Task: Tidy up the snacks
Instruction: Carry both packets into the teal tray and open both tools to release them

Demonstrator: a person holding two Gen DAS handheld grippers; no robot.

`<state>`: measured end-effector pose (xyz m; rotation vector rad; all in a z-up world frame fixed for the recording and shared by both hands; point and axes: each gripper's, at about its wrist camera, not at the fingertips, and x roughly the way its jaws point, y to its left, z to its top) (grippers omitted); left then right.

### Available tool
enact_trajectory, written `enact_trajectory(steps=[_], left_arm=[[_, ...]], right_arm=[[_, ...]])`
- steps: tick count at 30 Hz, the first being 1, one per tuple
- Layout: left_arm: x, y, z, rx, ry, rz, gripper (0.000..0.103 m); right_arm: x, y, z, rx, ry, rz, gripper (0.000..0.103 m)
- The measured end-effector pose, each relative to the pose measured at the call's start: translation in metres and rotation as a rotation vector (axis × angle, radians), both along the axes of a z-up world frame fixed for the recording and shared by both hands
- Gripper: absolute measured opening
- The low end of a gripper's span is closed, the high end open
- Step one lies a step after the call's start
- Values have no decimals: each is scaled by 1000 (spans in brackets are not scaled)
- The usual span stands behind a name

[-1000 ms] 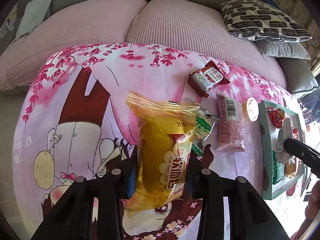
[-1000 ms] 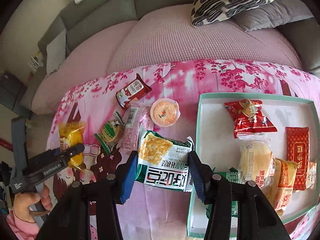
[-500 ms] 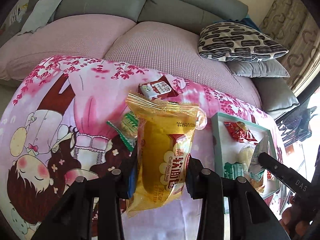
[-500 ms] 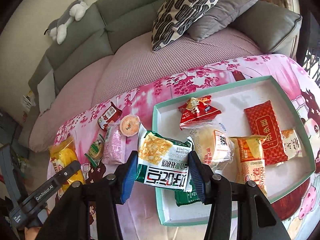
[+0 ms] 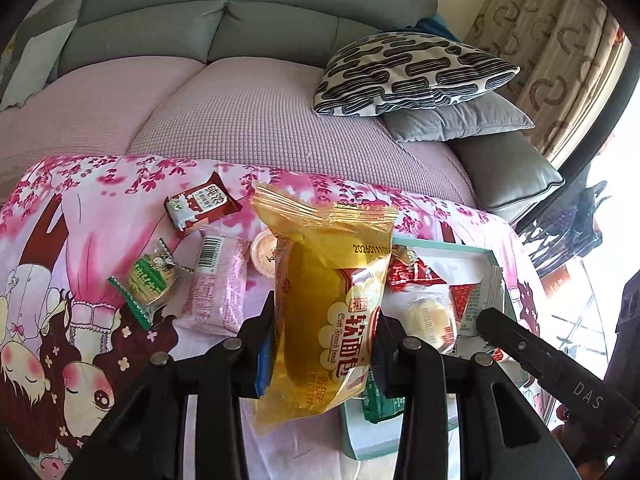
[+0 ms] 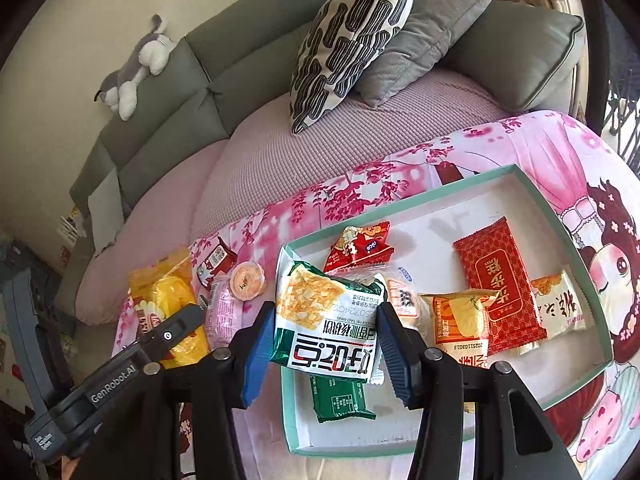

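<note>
Right now your left gripper [image 5: 322, 344] clamps the yellow bread packet [image 5: 324, 304] upright, while your right gripper [image 6: 326, 344] pinches the green-and-white snack pack [image 6: 326, 324] over the teal tray [image 6: 420, 196], apparently both bound there. Four snacks lie loose on the pink cartoon blanket [image 5: 80, 216], before a grey sofa [image 5: 240, 20].

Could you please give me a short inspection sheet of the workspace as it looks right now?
Surface: pink cartoon cloth over the table.
Job's things: teal tray holds several packets; brown packet, green packet, pink packet and jelly cup lie outside it.
Clutter: nothing seen.
Grippers: left gripper holds the yellow bread packet; right gripper holds the green-and-white packet.
Cables: nothing seen.
Surroundings: grey sofa, patterned pillow, plush toy.
</note>
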<state>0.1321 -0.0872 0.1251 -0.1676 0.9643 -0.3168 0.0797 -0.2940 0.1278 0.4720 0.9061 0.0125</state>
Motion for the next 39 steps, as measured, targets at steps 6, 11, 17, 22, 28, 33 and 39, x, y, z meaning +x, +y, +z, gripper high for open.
enact_trajectory(steps=[6, 11, 17, 22, 28, 33, 39], left_arm=[[2, -21, -4, -22, -5, -13, 40], [10, -37, -12, -21, -1, -28, 40], [27, -53, -24, -2, 15, -42, 40], [37, -65, -37, 8, 37, -58, 40], [48, -73, -56, 21, 65, -64, 40], [52, -75, -65, 47, 76, -73, 40], [57, -78, -68, 61, 86, -74, 41]], right_arm=[[-8, -19, 4, 18, -41, -69, 53], [-9, -36, 4, -22, -75, -126, 53], [5, -61, -8, -57, -57, -184, 53], [21, -67, -17, -96, -26, -180, 53], [32, -64, -35, -115, 11, -164, 53], [39, -59, -43, -153, 21, -150, 53], [44, -55, -49, -179, 44, -140, 53]])
